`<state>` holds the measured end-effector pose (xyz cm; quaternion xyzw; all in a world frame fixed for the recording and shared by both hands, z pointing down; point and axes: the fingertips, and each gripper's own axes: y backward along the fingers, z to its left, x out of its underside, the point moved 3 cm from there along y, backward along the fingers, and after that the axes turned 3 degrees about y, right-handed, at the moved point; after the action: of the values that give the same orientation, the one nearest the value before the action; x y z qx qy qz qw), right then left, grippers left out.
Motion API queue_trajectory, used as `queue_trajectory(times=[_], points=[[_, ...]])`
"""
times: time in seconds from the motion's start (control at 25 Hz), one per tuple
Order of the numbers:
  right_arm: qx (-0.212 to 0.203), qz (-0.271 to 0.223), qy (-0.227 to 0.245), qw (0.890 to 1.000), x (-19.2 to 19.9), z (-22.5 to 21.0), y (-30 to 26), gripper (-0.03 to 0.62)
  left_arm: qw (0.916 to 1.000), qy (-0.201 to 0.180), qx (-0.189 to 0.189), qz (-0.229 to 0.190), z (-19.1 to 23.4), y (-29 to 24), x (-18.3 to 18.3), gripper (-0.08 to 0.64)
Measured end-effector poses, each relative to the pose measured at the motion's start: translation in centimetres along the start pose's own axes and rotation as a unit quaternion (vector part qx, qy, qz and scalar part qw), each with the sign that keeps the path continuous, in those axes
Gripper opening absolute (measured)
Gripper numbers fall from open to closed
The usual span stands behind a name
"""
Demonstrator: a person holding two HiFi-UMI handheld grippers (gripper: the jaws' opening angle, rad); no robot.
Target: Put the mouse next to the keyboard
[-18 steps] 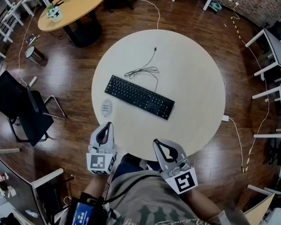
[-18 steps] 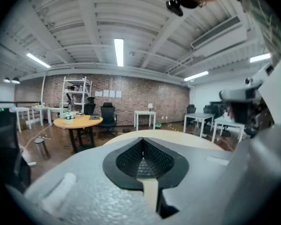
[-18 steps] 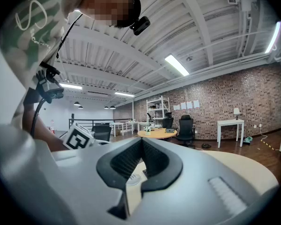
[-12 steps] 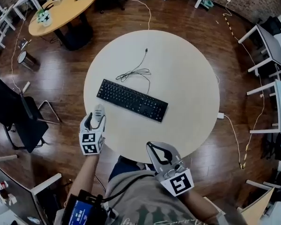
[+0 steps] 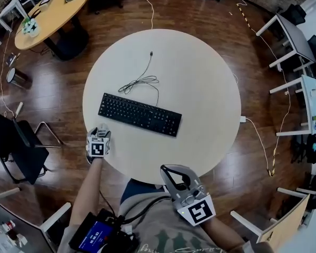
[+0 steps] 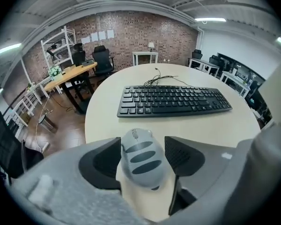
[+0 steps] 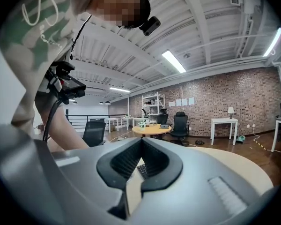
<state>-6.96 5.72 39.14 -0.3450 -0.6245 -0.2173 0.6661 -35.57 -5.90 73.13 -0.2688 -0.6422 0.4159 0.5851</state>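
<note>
A grey mouse (image 6: pixel 141 157) lies on the round pale table (image 5: pixel 200 88) near its left front edge. My left gripper (image 6: pixel 143 144) stands open over the mouse, one pad on each side of it, with a gap showing on the right side. Seen from the head, the left gripper (image 5: pixel 98 136) covers the mouse. The black keyboard (image 5: pixel 139 114) lies slantwise just beyond it, its cable (image 5: pixel 139 80) coiled behind. The keyboard (image 6: pixel 173 101) fills the middle of the left gripper view. My right gripper (image 5: pixel 166 169) hovers at the table's front edge, shut and empty.
An orange round table (image 5: pixel 47 12) stands at the far left with a black chair (image 5: pixel 16 146) nearer. White desks (image 5: pixel 289 30) line the right side. A white cable (image 5: pixel 255 136) runs off the table's right edge across the wooden floor.
My left gripper has moved forward and down over the mouse, which now sits between its jaws. The right gripper has stayed at the table's front edge.
</note>
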Motion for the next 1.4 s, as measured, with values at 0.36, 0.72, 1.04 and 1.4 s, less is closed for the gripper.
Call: queue_trajectory(times=[0.36, 0.72, 1.04, 1.4], points=[[0.049, 0.004, -0.01, 0.999, 0.8, -1.1, 0.5, 0.002, 0.9997, 0.003, -0.023, -0.002, 0.7, -0.9, 0.1, 0.301], [0.038, -0.003, -0.008, 0.999, 0.7, -0.2, 1.9, 0.002, 0.9999, -0.016, -0.004, 0.004, -2.8, 0.2, 2.3, 0.299], [0.03, -0.012, -0.004, 0.999, 0.7, -0.3, 4.8, 0.002, 0.9993, -0.036, 0.005, 0.004, -8.1, 1.5, 4.8, 0.298], [0.033, -0.022, -0.017, 0.999, 0.7, -2.5, 7.5, 0.002, 0.9986, -0.053, 0.007, 0.005, -14.7, 2.5, 7.0, 0.298]])
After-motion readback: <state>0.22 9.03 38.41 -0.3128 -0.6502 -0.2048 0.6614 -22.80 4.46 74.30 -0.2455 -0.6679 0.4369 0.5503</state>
